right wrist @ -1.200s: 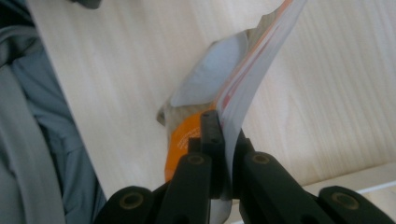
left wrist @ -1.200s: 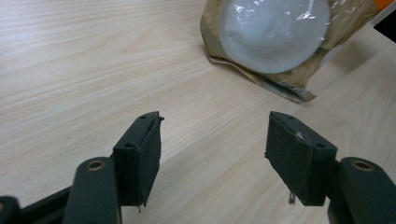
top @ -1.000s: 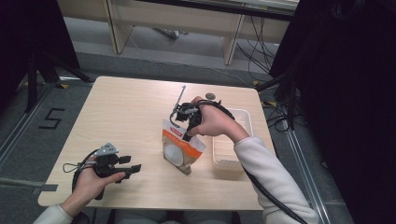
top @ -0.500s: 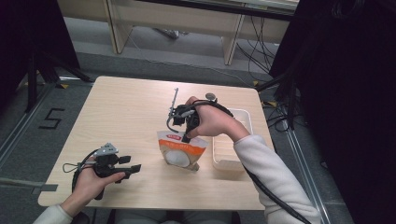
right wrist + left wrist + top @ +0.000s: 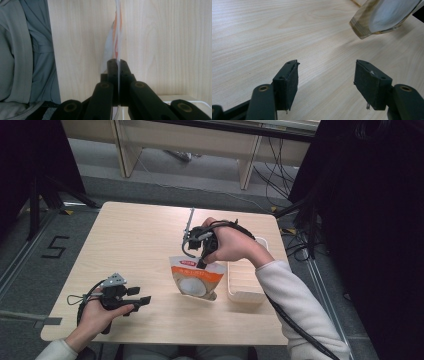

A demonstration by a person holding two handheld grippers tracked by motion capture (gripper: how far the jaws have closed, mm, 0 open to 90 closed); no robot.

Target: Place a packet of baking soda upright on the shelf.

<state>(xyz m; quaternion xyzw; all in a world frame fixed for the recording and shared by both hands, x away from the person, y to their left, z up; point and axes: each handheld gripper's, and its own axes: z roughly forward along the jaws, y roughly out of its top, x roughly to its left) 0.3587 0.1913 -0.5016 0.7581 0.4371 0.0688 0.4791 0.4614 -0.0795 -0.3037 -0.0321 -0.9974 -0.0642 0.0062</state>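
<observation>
Tongs in my right hand are pressed together on the top edge of the pouch; in the right gripper view the thin seam runs straight between the two black jaws. The pouch, orange and white with a round white picture on its face, hangs from that pinch with its bottom lifted off the wood, as far as I can judge from the left gripper view, where its lower corner floats above the grain. So the pick-up looks done; what is left, I judge, is carrying it the short way over and setting it down in the white tray just to its right, then letting go.

My left tongs are spread wide and hold nothing, resting low near the front left part of the counter, well apart from the pouch.

Room is good: the wood to the left and behind the pouch is bare, apart from a slim metal tool lying near the far edge behind my right hand. The tray sits close to the counter's right edge, so I have little margin on that side.
</observation>
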